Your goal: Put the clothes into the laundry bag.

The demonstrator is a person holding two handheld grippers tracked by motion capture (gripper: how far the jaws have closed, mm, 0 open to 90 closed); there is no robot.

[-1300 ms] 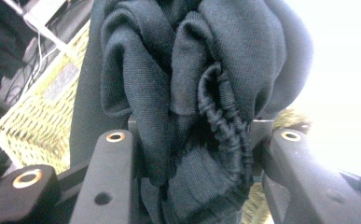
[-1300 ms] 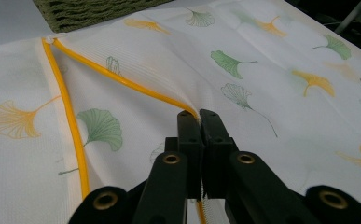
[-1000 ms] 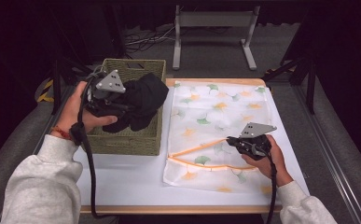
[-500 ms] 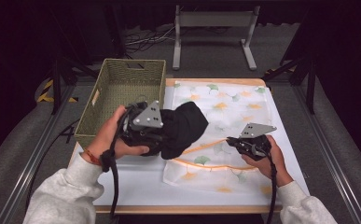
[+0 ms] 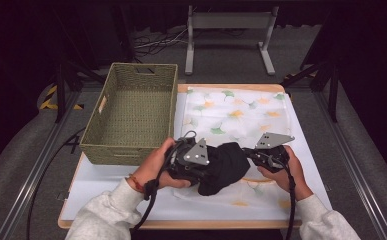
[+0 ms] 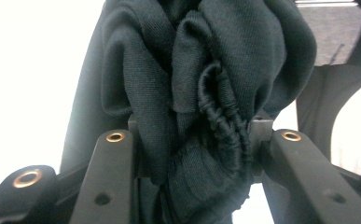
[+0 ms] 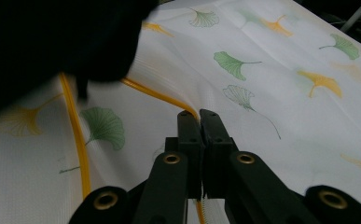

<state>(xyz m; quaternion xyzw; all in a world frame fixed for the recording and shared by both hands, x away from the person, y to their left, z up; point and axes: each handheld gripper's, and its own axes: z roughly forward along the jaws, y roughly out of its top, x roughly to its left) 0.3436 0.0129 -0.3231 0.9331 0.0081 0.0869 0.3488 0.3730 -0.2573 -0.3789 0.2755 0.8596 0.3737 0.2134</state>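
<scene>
The left hand-held gripper [image 6: 192,140] pinches the bunched black garment [image 5: 224,166] over the near edge of the leaf-print bag [image 5: 241,112]; just right, the right hand-held gripper [image 7: 199,122] is pressed together on the bag's yellow-trimmed opening.

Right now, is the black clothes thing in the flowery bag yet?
Not yet. Done: the woven basket sits emptied. In hand: the left tool grips the bunched black garment at the mesh laundry bag, while the right tool pinches the bag's yellow-zipped edge. Left: probably pushing it inside and zipping.
</scene>
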